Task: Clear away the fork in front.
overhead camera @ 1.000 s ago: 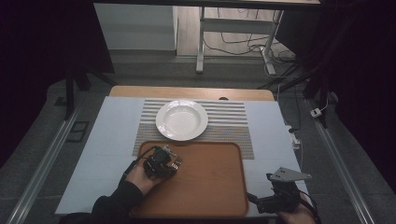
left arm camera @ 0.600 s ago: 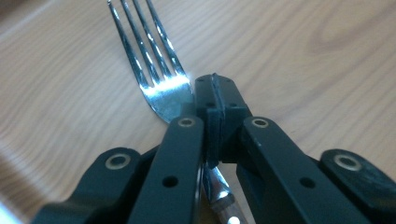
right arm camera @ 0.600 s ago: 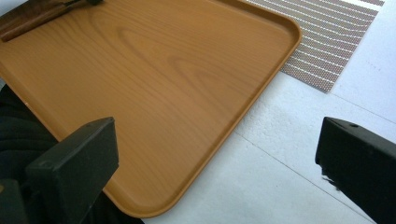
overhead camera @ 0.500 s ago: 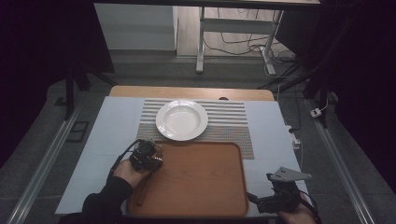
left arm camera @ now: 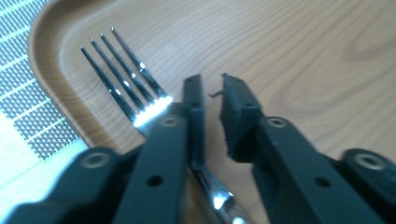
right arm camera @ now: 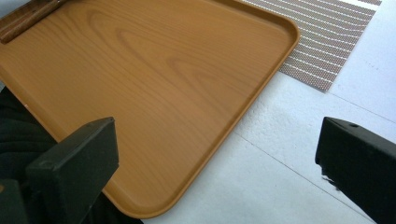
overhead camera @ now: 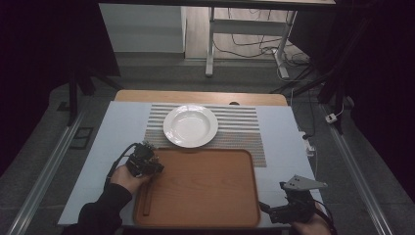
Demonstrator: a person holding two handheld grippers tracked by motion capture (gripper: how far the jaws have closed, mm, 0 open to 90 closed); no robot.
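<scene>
At the near left corner of the wooden tray [overhead camera: 205, 191], our left tool [overhead camera: 147, 159] had just been opening its jaws: a second before they were clenched, and now a narrow gap stood between the pads. In the left gripper view the fork [left arm camera: 135, 88] lay under the left jaw, its neck passing beneath it and a bit of bright handle showing lower down between the jaws, with no pad pressing on it that we could see. Over that same second the hand had slid from the middle of the tray's left half toward its left rim. We judged this to be the release of the fork onto the tray, so the placing looked done.

The fork was polished metal with four slim tines, catching a hard glint at the root of the tines. It rested flat on the tray floor, tines toward the rounded corner.

Our right tool [overhead camera: 293, 208] hung released and empty over the worktop [overhead camera: 112, 142] beside the tray's right edge. Beyond the tray, the white plate [overhead camera: 191, 126] sat on the striped mat [overhead camera: 240, 127].
</scene>
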